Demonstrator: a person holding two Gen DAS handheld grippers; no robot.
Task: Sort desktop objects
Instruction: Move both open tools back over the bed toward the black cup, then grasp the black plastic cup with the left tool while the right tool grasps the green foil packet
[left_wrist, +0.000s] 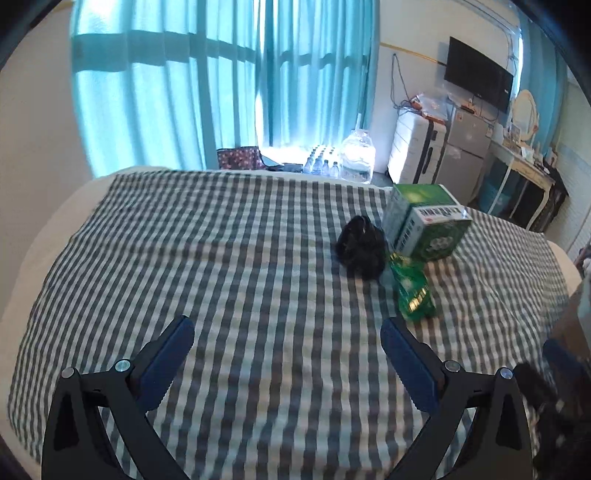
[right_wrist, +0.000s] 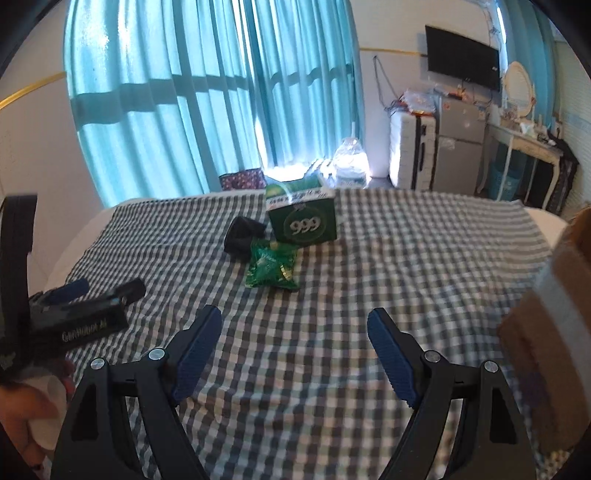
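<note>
A green and white box marked 999 (right_wrist: 303, 221) (left_wrist: 424, 221) stands on the checked cloth (right_wrist: 369, 258). A crumpled black item (right_wrist: 242, 236) (left_wrist: 360, 245) lies just left of it. A green foil packet (right_wrist: 271, 267) (left_wrist: 412, 290) lies in front of both. My right gripper (right_wrist: 293, 332) hangs open over bare cloth, well short of the packet. In the left wrist view my left gripper (left_wrist: 286, 341) is open too, nothing between its fingers, with the objects ahead and to its right. The left gripper's body (right_wrist: 74, 314) shows at the right wrist view's left edge.
A brown cardboard box (right_wrist: 546, 350) sits at the right edge, close to my right gripper. A hand (right_wrist: 22, 413) holds the left tool. Beyond the cloth are blue curtains (left_wrist: 221, 92), water bottles (left_wrist: 356, 155), a white cabinet and a wall screen.
</note>
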